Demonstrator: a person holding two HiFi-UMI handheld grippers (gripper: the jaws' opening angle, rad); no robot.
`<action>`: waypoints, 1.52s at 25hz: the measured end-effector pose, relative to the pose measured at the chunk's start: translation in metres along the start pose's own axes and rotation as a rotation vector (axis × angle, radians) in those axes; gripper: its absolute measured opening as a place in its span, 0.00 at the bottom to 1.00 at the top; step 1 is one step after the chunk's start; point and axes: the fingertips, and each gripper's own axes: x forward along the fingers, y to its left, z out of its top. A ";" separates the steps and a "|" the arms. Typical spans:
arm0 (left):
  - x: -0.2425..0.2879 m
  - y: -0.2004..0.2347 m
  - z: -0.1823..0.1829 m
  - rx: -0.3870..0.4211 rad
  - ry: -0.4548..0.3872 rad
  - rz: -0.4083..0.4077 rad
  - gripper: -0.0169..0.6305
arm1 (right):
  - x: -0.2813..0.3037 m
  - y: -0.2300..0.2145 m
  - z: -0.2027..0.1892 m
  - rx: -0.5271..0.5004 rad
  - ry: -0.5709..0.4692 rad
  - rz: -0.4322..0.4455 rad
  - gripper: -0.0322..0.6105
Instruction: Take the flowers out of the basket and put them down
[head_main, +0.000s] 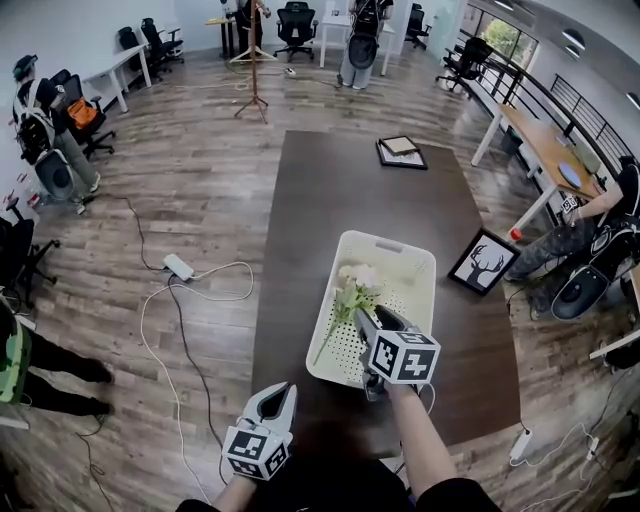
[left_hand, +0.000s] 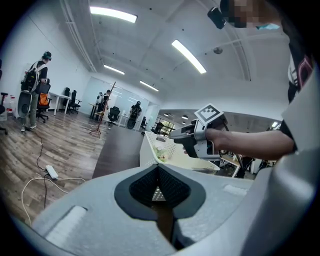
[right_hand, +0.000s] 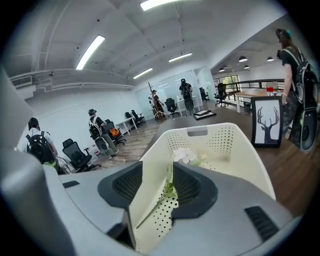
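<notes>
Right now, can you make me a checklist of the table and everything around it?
Surface: dark table on a wood floor.
Job's things: white flowers lie inside the cream basket, not yet out.
Clutter: deer picture right of the basket; picture frames at the far end.
Grippers: left tongs shut, empty; right tongs open, flower stem and basket wall between them.
Cables: white cable and power strip on the floor, left of the table.
Surroundings: office chairs, desks, people standing.
</notes>
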 end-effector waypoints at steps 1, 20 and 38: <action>0.001 0.001 -0.001 -0.001 0.004 0.002 0.04 | 0.004 0.000 -0.001 -0.007 0.004 0.002 0.36; 0.009 0.046 0.006 -0.016 0.020 0.107 0.04 | 0.080 -0.041 -0.029 0.043 0.164 -0.105 0.51; 0.020 0.070 0.003 -0.044 0.038 0.160 0.04 | 0.119 -0.065 -0.078 0.150 0.333 -0.147 0.58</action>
